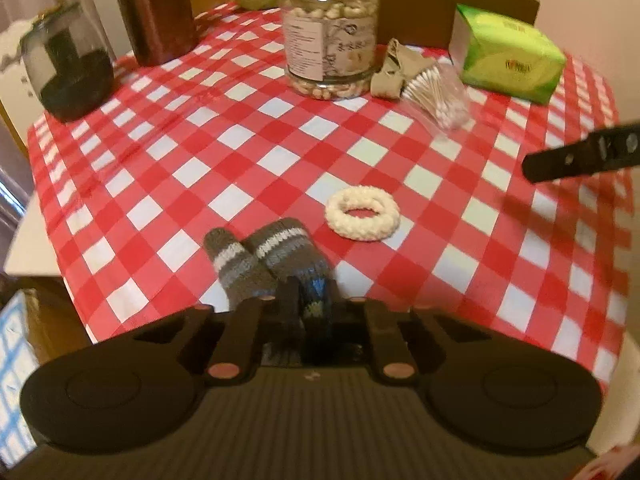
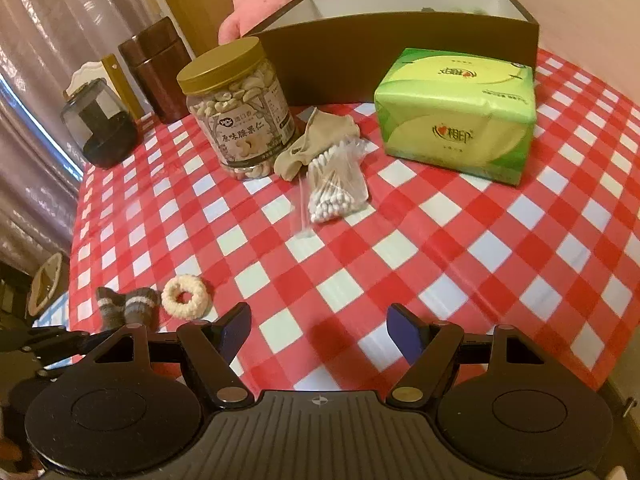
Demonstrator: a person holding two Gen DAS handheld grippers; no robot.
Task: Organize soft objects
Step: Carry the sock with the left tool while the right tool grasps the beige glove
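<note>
Grey wool is what the left gripper point(image 1: 306, 304) holds right now — its two fingers are pinched tight on the striped socks point(image 1: 264, 256) at the near edge of the table point(image 1: 240, 120). The socks are small and knitted, dark grey with pale bands, and their tops flop forward onto the red and white checked cloth. This looks like the pick-up step for the socks. Next they likely need to be lifted up and carried to the brown box point(image 2: 400, 48) at the far side of the table, so the lift should be high enough to clear the nut jar point(image 2: 240, 112) and the green tissue pack point(image 2: 456, 116) in the way. The socks are soft, so they may droop or slip if the squeeze gets loose. Just beside the socks lies a fluffy cream ring point(image 1: 362, 213), not touching them. Further back, a beige sock point(image 2: 316, 140) leans by the jar and touches a bag of cotton swabs point(image 2: 332, 188). A pink plush toy point(image 2: 252, 0) sits behind the box. The right gripper point(image 2: 316, 338) hangs over bare cloth — its fingers are spread wide and hold nothing.
</note>
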